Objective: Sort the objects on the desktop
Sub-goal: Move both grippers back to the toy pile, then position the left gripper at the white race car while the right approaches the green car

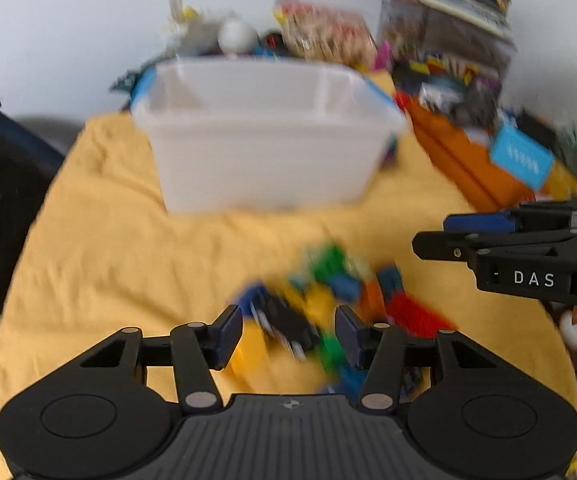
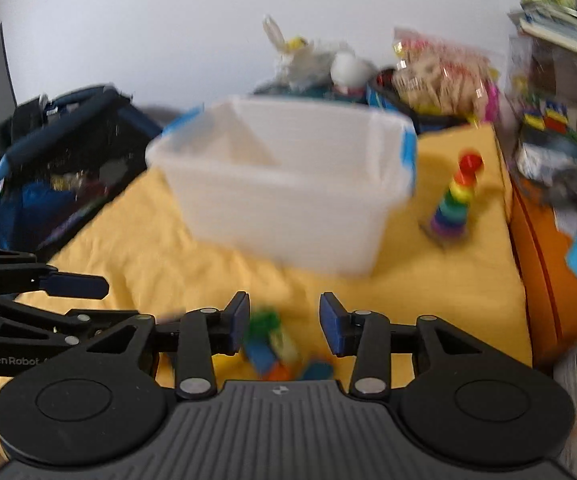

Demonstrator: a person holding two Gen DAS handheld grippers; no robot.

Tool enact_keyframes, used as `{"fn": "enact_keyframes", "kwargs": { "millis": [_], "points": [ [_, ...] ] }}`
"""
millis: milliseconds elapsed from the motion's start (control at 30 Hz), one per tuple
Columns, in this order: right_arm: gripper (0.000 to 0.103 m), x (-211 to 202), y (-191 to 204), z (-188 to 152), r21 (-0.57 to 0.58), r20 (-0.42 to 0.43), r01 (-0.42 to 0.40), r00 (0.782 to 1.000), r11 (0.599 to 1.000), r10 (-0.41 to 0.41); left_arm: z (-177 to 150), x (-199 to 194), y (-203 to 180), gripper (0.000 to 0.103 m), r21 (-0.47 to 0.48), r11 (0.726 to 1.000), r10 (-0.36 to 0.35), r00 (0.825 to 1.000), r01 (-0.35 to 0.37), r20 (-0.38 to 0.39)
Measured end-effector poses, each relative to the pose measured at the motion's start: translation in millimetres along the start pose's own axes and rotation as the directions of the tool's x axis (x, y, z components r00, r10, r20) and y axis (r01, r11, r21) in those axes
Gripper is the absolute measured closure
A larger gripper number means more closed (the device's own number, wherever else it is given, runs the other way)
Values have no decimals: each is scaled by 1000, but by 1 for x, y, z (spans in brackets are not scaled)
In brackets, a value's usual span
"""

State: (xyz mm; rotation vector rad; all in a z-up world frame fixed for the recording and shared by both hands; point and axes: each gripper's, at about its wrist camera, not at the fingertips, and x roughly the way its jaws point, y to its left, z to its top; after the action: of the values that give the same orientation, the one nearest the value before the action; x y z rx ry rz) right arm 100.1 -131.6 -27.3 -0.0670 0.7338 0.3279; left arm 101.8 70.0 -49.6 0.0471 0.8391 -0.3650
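Observation:
A pile of coloured building blocks (image 1: 328, 296) lies on the yellow cloth (image 1: 108, 248) in front of a translucent white bin (image 1: 264, 136). My left gripper (image 1: 288, 336) is open just above the near edge of the pile, with nothing between its pads. My right gripper (image 2: 284, 328) is open over the same blocks (image 2: 276, 348), and holds nothing. It shows from the side in the left wrist view (image 1: 468, 236). The bin (image 2: 288, 188) stands beyond the pile. Both views are blurred.
A rainbow ring stacker (image 2: 454, 200) stands right of the bin. Toy bags and boxes (image 1: 324, 36) crowd the back and right edge. An orange box (image 1: 468, 160) lies along the right. A dark mesh playpen (image 2: 48, 168) stands at the left.

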Motion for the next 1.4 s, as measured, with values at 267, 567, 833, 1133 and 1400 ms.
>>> {"fn": "enact_keyframes", "kwargs": {
  "millis": [267,567,833,1133,1400],
  "points": [
    [60,-11,13,-51,-72,-78,-70,995,995,65,-38,-13,-30,48,5,999,33,998,-33,-51],
    [56,-28,22,-64,-108,-58,-108,993,988,102,-44,-19,-40,48,-41,997,57,997,-59,-54],
    [54,-32,24,-66,-75,-58,-87,995,993,82,-46,-21,-40,48,-29,998,48,998,-49,-52],
    [53,-34,26,-68,-56,-70,-53,996,997,49,-46,-18,-34,48,-42,999,25,998,-28,-55],
    [53,-33,32,-67,-59,-69,-47,997,997,43,-45,-18,-30,48,-43,999,20,998,-22,-57]
  ]
}}
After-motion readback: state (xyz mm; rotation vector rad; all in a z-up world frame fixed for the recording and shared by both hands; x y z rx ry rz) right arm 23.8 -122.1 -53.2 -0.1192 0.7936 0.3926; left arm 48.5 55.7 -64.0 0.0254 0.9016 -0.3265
